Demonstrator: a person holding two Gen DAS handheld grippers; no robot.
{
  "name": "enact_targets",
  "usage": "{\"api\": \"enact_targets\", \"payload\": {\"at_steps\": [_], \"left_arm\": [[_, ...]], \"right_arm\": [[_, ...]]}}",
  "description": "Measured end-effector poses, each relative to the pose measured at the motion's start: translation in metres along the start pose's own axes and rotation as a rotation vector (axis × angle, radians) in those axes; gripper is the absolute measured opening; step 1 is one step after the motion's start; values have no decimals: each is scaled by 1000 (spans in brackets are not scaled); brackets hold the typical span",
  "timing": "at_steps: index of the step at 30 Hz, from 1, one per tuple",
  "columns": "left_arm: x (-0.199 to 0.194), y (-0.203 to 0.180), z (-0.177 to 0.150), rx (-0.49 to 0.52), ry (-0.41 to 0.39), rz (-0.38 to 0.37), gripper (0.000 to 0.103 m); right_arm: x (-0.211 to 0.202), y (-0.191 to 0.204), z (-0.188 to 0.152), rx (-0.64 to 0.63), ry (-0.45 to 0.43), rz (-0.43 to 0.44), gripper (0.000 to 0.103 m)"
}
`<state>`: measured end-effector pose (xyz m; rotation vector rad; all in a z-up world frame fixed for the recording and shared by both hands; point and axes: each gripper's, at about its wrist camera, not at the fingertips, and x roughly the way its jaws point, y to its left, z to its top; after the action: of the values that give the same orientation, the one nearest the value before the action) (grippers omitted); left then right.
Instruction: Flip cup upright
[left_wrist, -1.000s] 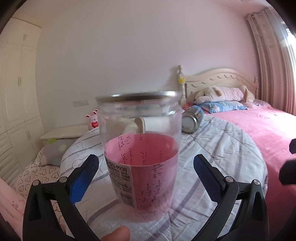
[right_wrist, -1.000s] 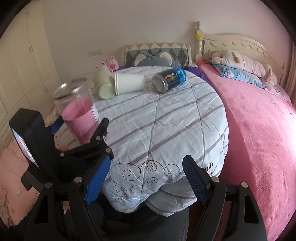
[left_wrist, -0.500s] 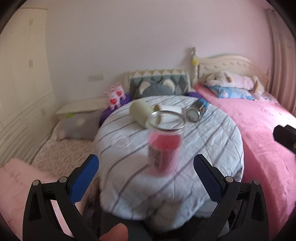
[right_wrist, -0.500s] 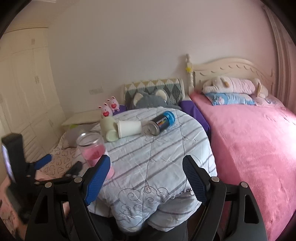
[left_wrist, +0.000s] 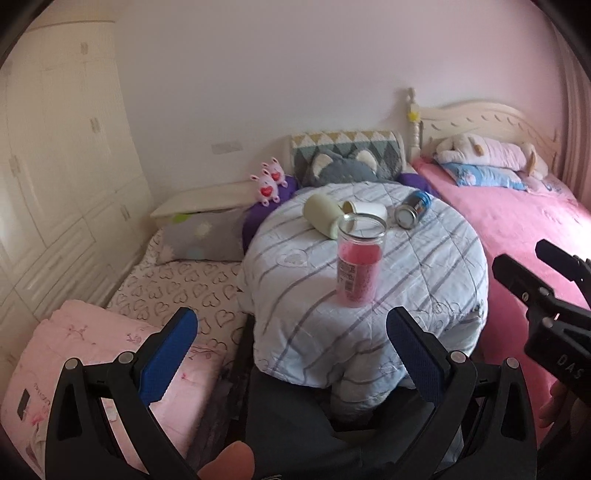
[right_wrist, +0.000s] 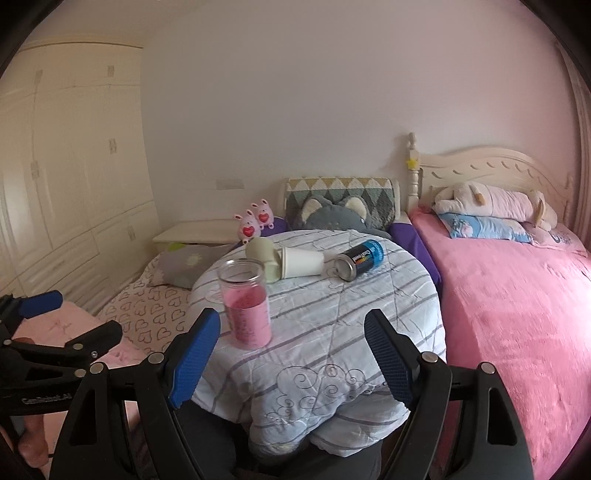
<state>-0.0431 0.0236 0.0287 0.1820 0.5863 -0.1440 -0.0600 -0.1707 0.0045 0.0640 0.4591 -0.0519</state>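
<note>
A clear cup with a pink paper label (left_wrist: 359, 264) stands upright, mouth up, near the front of the round table (left_wrist: 436, 266); it also shows in the right wrist view (right_wrist: 246, 304). My left gripper (left_wrist: 291, 358) is open and empty, pulled back below and in front of the table. My right gripper (right_wrist: 291, 356) is open and empty, also back from the table's front edge. Each gripper shows at the edge of the other's view.
At the back of the table lie a pale green cup (left_wrist: 322, 218), a white paper cup (right_wrist: 301, 262) and a blue can (right_wrist: 360, 259), all on their sides. A pink bed (right_wrist: 517, 314) lies to the right and a heart-print bed (left_wrist: 177, 288) to the left.
My left gripper has let go of the pink-labelled cup and drawn well back from it. My right gripper has also pulled back and risen. The cup stays standing on the table.
</note>
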Motion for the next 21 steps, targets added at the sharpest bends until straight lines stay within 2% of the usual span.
{"api": "enact_targets", "payload": {"at_steps": [5, 10, 13, 21], "left_arm": [[-8, -3, -1, 6, -13, -15, 103], [-12, -1, -3, -20, -23, 22, 103], [-15, 2, -3, -49, -41, 76, 103], [-12, 5, -5, -81, -32, 83, 103]], "right_arm": [[-9, 5, 0, -18, -2, -9, 82], [-14, 14, 2, -40, 2, 33, 82], [-11, 19, 0, -54, 8, 52, 82], [-9, 18, -4, -44, 14, 63, 82]]}}
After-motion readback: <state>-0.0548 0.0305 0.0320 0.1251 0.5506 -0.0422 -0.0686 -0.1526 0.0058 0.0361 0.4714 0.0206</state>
